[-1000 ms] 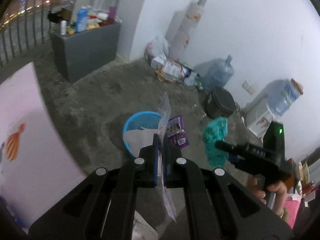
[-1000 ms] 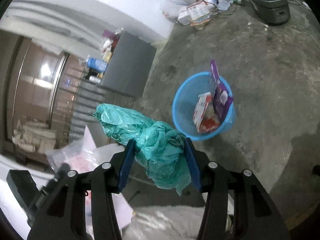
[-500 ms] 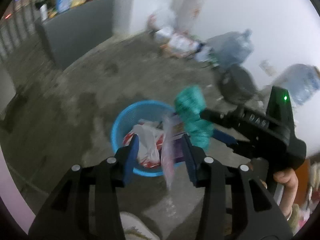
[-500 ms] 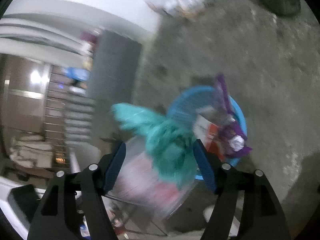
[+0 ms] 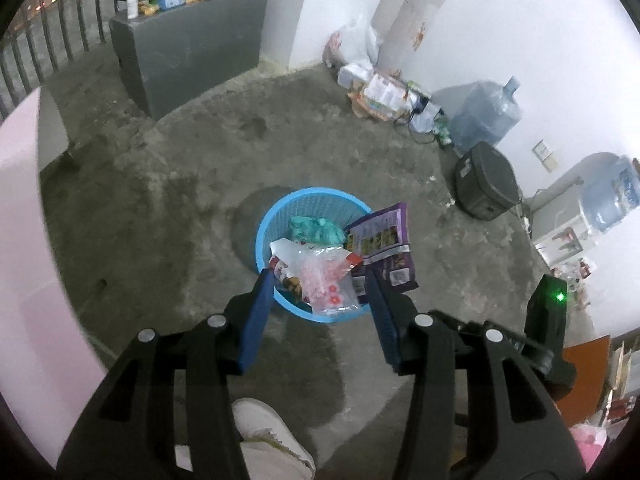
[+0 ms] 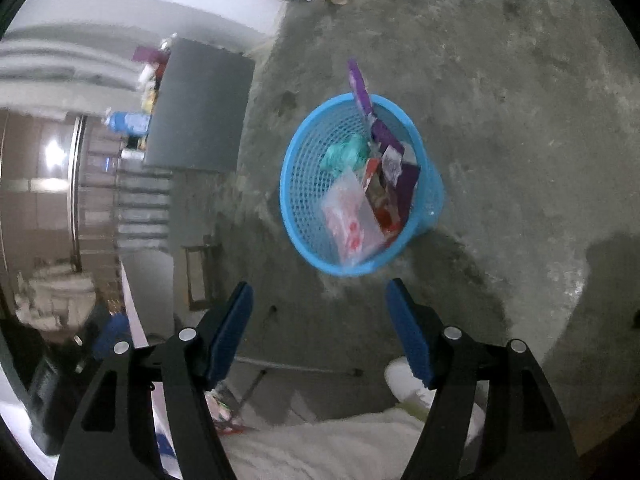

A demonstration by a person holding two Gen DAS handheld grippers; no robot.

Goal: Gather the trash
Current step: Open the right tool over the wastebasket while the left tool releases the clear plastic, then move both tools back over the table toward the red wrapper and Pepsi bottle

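1. The round blue plastic mesh basket (image 5: 316,200) stands on the bare concrete floor (image 5: 180,208). In it lie a crumpled teal plastic bag (image 5: 316,229), a clear plastic pouch with red print (image 5: 326,276) and a red-and-white wrapper (image 6: 376,188). A purple foil snack packet (image 5: 386,240) leans out over the basket's rim.
2. The left gripper (image 5: 316,302) hangs just above the basket's near rim. Its jaws have just been opening; they stand apart with nothing pressed between the blue pads, and the clear pouch lies below them inside the basket.
3. The right gripper (image 6: 320,320) sits a little back from the basket. Its jaws are released wide and empty.
4. Open floor rings the basket on every side. A white shoe (image 5: 268,432) is close behind the left gripper.
5. Farther off, a grey cabinet (image 5: 188,48) topped with bottles stands by a railing. A litter pile (image 5: 384,96), two large water jugs (image 5: 486,114) and a dark case (image 5: 486,186) line the white wall (image 5: 520,20).
6. The concrete looks stained and patchy, with a darker damp patch around the basket.
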